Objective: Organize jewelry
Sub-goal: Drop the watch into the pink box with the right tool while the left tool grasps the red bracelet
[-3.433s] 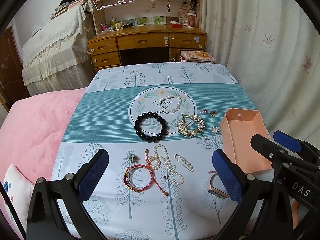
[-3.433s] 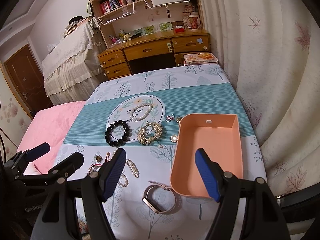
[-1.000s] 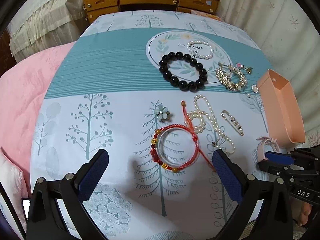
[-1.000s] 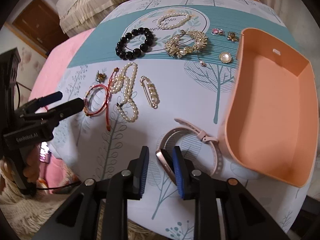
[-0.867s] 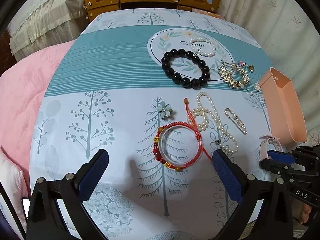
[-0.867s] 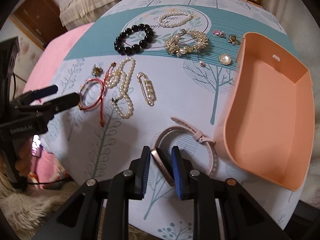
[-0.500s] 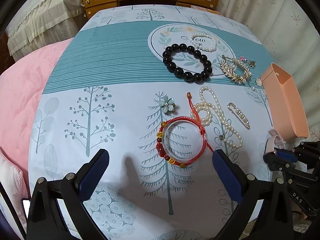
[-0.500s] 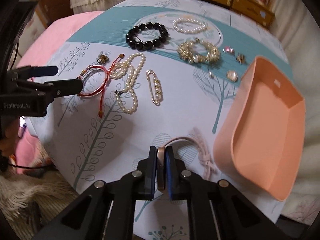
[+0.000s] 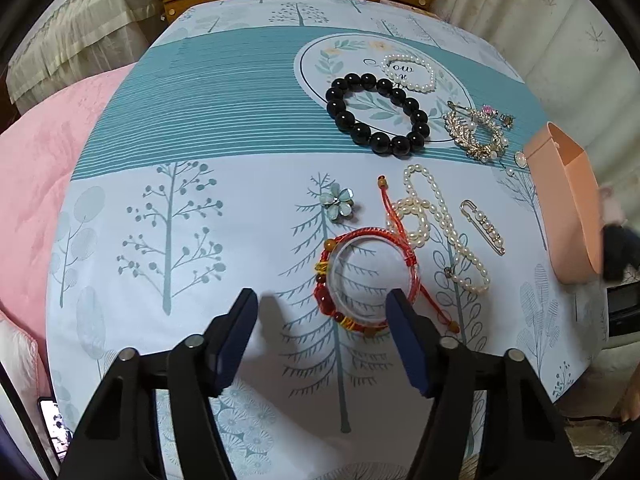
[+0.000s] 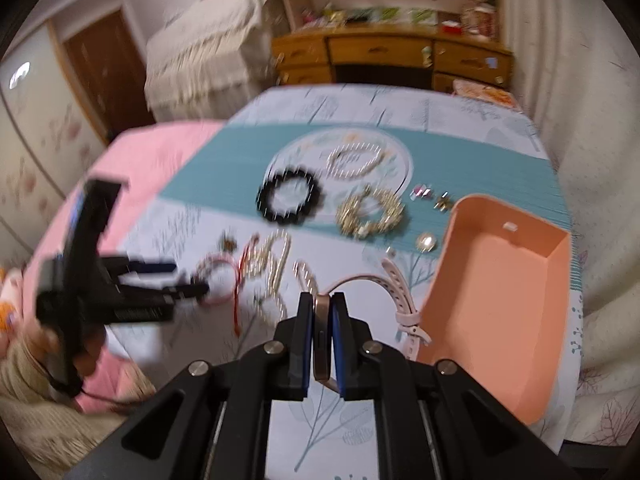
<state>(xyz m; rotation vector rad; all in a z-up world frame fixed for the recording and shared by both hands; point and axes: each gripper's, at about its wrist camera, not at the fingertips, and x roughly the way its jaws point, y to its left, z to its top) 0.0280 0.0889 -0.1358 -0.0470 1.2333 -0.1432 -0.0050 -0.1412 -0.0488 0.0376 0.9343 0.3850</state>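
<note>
The table (image 9: 168,216) is covered with a tree-printed cloth on which the jewelry is laid out singly, so that each piece can be reached without disturbing another. The pink tray (image 10: 504,292) is set open-side-up at the right edge of the table, presumably as the collecting container; nothing is seen inside it.

The right gripper (image 10: 321,344) is closed on the metal case of the watch (image 10: 322,332). The case is clamped edge-on between the pads, so the pale strap (image 10: 400,292) hangs free beside the tray's near wall. The watch appears lifted clear of the cloth, though this view is blurred.

The left gripper (image 9: 322,336) is pointed steeply down at the red bracelet (image 9: 368,280). Its jaws have just been closing and are now partly open; the right pad overlaps the bracelet's near rim, but no pinch is established. The approach is judged to be a grip across the ring's edge.

The black bead bracelet (image 9: 376,114), pearl strand (image 9: 440,228), gold wreath brooch (image 9: 476,132) and flower brooch (image 9: 338,202) remain on the cloth.
</note>
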